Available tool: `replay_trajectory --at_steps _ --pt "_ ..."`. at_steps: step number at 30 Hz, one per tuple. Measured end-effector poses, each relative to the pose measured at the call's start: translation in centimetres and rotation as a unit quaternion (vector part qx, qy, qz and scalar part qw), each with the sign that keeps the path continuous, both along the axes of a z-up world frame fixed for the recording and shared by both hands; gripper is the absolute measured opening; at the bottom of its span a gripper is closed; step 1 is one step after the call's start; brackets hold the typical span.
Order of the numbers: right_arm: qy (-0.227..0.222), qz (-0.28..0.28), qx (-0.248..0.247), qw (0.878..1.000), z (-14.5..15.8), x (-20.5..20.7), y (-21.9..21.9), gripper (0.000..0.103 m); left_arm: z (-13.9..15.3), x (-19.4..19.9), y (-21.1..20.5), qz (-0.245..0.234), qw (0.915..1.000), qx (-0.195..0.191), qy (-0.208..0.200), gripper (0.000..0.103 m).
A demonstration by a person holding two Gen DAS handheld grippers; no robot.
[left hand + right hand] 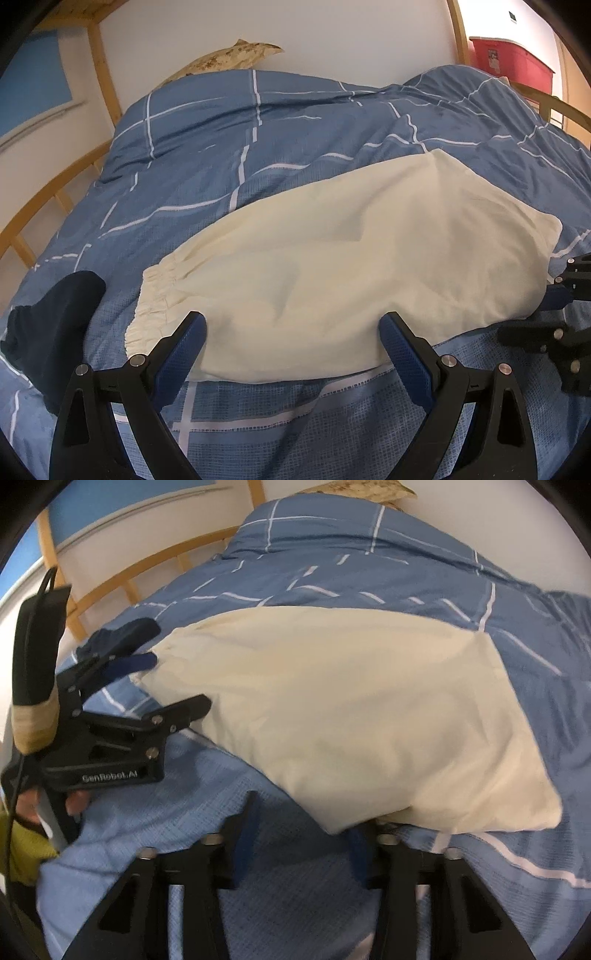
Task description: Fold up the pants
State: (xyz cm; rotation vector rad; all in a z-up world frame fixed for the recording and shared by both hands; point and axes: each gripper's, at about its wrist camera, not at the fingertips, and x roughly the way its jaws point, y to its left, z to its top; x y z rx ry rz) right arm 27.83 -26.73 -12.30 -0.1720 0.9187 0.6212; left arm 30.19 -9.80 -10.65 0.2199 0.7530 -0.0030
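Observation:
Cream pants (354, 251) lie folded on the blue checked duvet (258, 147), elastic waistband (151, 306) at the left. They also show in the right wrist view (351, 716). My left gripper (293, 332) is open, its blue-padded fingers astride the near edge of the pants; it also shows in the right wrist view (173, 686), at the waistband end. My right gripper (303, 830) is open at the pants' near corner, with its right finger partly hidden under the cloth. It shows in the left wrist view (554, 314) at the pants' right end.
A dark navy garment (55, 332) lies at the left of the waistband. A wooden bed rail (44, 206) runs along the left side. A patterned pillow (229, 59) lies at the head by the white wall. A red bin (509, 62) stands at the far right.

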Motion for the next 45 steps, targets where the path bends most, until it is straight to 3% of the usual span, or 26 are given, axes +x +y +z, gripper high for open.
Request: replay_trajectory --at_steps 5,13,15,19,22,29,36,41,45 --pt "0.002 -0.001 -0.021 1.0 -0.1 0.1 -0.4 0.014 0.1 0.1 0.1 -0.001 1.0 0.0 0.001 0.096" --pt "0.0 0.001 -0.017 1.0 0.0 -1.6 -0.7 0.01 0.1 -0.2 -0.2 -0.006 0.9999 0.009 -0.002 0.096" --pt "0.008 -0.015 -0.005 1.0 -0.3 -1.4 -1.1 0.012 0.2 -0.2 -0.2 -0.005 1.0 0.007 -0.003 0.096" --pt "0.008 -0.055 0.007 0.998 0.0 -2.1 -2.3 0.039 0.2 -0.4 -0.3 -0.009 0.9999 0.006 -0.004 0.096" --pt "-0.008 -0.077 0.006 0.997 0.3 -2.5 -3.1 0.041 0.2 -0.6 -0.8 -0.016 0.9998 0.012 -0.006 0.096" --pt "-0.035 -0.126 -0.02 0.991 0.6 -1.9 -4.5 0.056 0.3 -0.7 -0.9 -0.016 0.9997 0.018 -0.01 0.096" --pt "-0.035 -0.193 -0.035 0.98 1.3 -2.2 -6.7 0.056 0.6 -1.1 -1.4 -0.022 0.9992 0.023 -0.022 0.096" --pt "-0.083 -0.241 -0.058 0.965 3.6 -3.9 -6.4 0.057 1.3 -1.3 -1.0 -0.018 0.9993 0.013 -0.03 0.096" --pt "-0.11 -0.255 -0.047 0.959 5.2 -4.6 -5.2 0.061 2.3 -1.7 -0.5 -0.011 0.9992 0.0 -0.04 0.096"
